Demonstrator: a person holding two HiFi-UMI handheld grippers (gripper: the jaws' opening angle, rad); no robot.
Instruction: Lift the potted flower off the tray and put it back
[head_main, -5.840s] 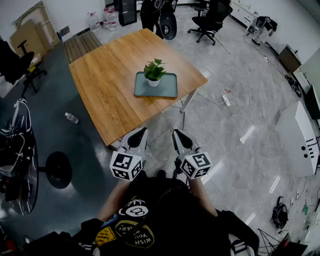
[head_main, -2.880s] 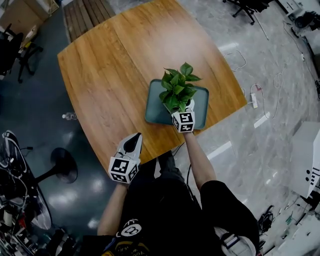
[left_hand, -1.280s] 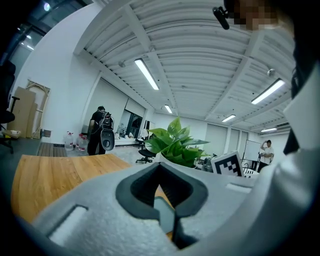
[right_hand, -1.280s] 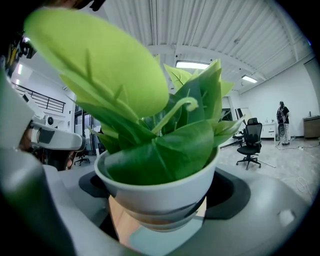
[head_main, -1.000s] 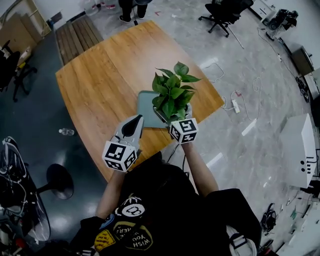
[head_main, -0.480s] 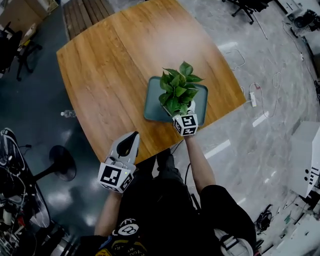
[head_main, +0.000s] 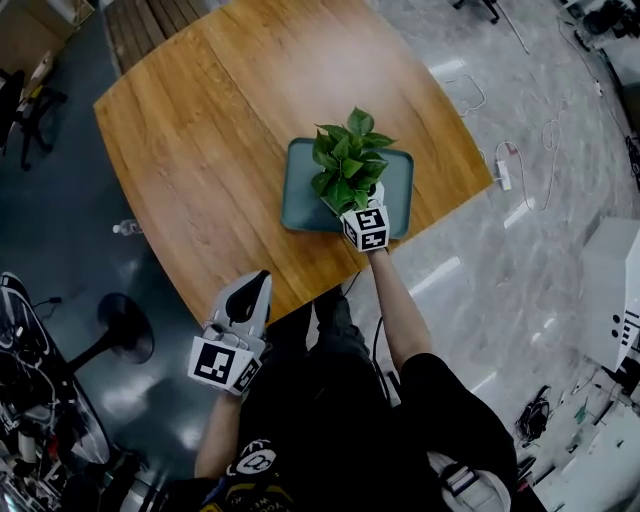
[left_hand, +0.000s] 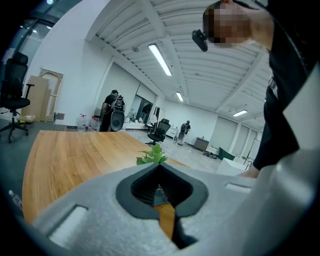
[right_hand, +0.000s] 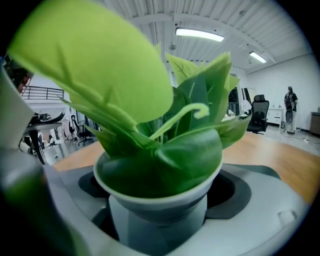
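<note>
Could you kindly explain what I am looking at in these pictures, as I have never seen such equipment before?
There is no robot here: a person holds a pair of tongs in each hand. One picture comes from a camera on the person's head, looking down; the other two come from cameras riding on the tongs. On the wooden table lies a green tray. The right tongs are closed round the pot of the potted flower, over the tray; whether it touches the tray I cannot tell. The left tongs are shut and empty, near the table's edge.
</note>
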